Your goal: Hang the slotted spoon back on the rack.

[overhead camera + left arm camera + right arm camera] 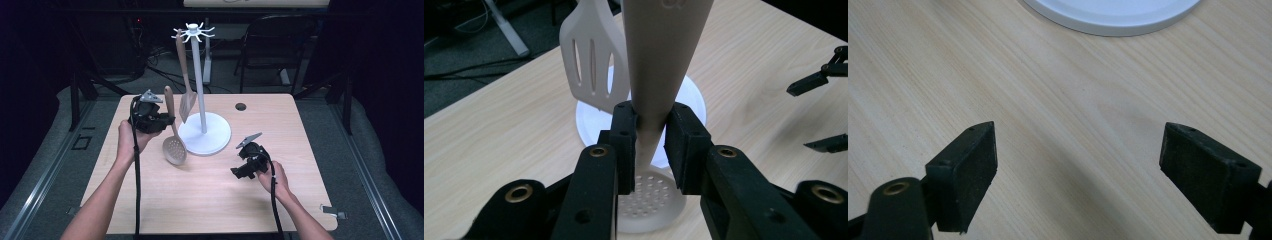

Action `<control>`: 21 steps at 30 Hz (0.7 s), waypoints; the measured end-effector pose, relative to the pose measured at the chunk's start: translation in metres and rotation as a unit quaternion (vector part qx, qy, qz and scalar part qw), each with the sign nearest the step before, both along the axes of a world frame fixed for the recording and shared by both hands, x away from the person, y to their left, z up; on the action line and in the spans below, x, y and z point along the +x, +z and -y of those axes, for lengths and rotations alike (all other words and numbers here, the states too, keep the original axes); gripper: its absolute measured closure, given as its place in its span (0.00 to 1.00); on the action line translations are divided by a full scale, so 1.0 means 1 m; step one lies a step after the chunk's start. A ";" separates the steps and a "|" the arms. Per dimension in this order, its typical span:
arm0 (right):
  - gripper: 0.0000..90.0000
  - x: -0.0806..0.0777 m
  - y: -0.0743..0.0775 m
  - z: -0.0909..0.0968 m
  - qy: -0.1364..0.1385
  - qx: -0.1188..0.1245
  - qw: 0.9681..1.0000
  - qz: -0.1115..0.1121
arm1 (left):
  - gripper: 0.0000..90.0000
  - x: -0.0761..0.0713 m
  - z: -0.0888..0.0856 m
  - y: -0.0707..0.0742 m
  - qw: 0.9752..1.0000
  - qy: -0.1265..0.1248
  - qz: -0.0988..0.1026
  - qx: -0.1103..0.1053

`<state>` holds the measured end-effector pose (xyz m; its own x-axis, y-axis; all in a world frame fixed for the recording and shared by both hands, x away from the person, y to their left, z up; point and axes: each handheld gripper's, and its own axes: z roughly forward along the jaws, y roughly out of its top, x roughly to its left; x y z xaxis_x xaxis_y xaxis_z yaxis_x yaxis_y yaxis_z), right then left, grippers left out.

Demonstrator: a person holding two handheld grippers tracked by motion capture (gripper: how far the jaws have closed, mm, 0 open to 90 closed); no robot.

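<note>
High view: here's the wooden table [210, 200], and on it the white utensil stand [202, 90], round base, tall post, a ring of hooks at the top.
Slotted spatula: already hanging from a hook [186, 85], its blade low beside the post, just above the base.
Skimmer spoon: this is the one in play [173, 135], held nearly upright, perforated bowl down and close to the tabletop, left of the stand's base and near its rim.
Left gripper: it's up at the left of the table [162, 120], jaws clamped narrow on the skimmer's handle; the left gripper view [651, 145] shows both pads pressed on the tapered neck, the holed bowl dangling below.
Right gripper: parked low at the right [239, 172], jaws spread wide, nothing between them; the right gripper view [1078, 165] looks down on bare wood and the edge of the white base.
Step in hand: looks like the skimmer is headed for a free hook.
Risk, slip: the grip sits on a smooth taper, so the spoon could slide or pivot in the pads.
Risk, collision: swinging in close could knock the hanging spatula off, or nudge the post and rock the stand.
Risk, miss: whether the handle end has a hole I cannot tell; a misjudged hook means a drop.
</note>
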<state>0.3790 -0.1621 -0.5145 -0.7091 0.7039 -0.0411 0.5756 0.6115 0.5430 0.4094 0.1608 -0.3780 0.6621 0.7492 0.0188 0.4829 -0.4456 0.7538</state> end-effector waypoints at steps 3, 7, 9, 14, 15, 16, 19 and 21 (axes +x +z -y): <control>0.17 0.000 0.000 0.000 -0.001 0.001 1.000 0.000 | 0.83 0.004 0.003 0.005 1.000 -0.003 0.002 -0.002; 0.17 0.000 0.000 0.000 0.001 -0.001 1.000 -0.004 | 0.83 0.011 0.007 0.011 1.000 -0.004 -0.001 -0.001; 0.17 0.000 0.000 0.000 0.001 0.000 1.000 -0.004 | 0.83 0.014 0.008 0.014 1.000 -0.005 -0.003 -0.002; 0.17 0.000 0.000 0.000 0.001 -0.002 1.000 -0.008 | 0.83 0.021 0.011 0.023 1.000 -0.003 0.000 0.002; 0.17 0.000 -0.001 0.000 0.000 0.002 1.000 -0.008 | 0.83 0.022 0.012 0.026 1.000 -0.002 0.001 0.000; 0.17 0.001 -0.001 0.000 0.000 0.002 1.000 -0.008 | 0.83 0.024 0.013 0.028 1.000 -0.001 0.002 -0.002; 0.17 0.000 -0.001 -0.001 0.001 0.005 1.000 -0.009 | 0.83 0.027 0.015 0.034 1.000 0.001 0.005 -0.001; 0.17 0.000 -0.001 -0.001 0.001 0.005 1.000 -0.008 | 0.83 0.028 0.016 0.038 1.000 0.003 0.008 0.001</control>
